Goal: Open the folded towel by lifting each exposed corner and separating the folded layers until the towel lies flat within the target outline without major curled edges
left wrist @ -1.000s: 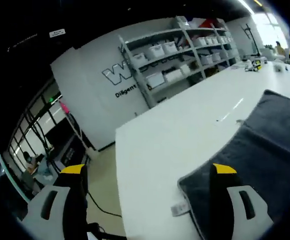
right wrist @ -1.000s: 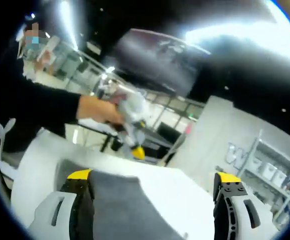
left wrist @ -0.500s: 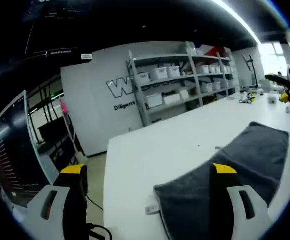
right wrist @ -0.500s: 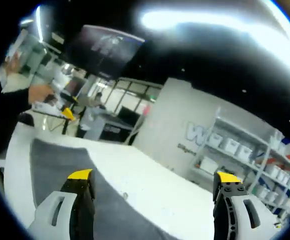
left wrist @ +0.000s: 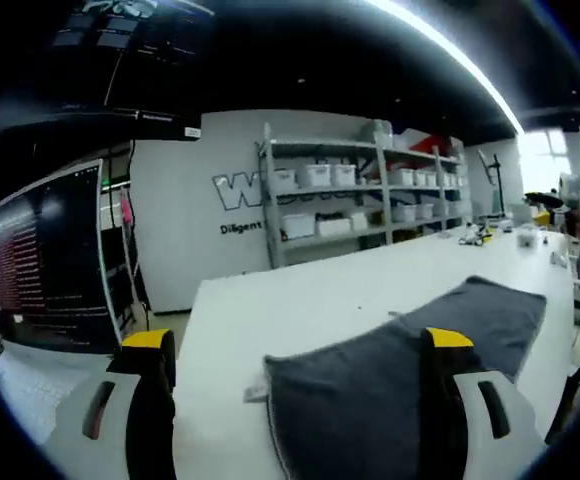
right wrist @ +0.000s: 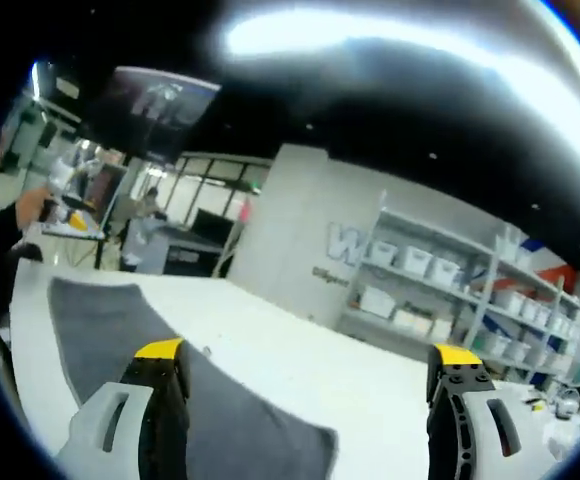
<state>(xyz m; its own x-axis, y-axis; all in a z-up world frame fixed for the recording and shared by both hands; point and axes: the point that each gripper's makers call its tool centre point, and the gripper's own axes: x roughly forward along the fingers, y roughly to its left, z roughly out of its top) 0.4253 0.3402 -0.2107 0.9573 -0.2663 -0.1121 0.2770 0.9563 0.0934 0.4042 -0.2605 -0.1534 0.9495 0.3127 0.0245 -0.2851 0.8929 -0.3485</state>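
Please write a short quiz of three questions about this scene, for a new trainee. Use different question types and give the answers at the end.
1. True or false: the grey towel lies on a white table.
2. In the left gripper view, what stands against the wall behind the table? A) a shelving rack with white bins B) a refrigerator C) a bicycle
3. How do the jaws of the left gripper and the right gripper stand, and do they hold anything?

Key:
1. True.
2. A, the shelving rack.
3. Both stand wide open and hold nothing.
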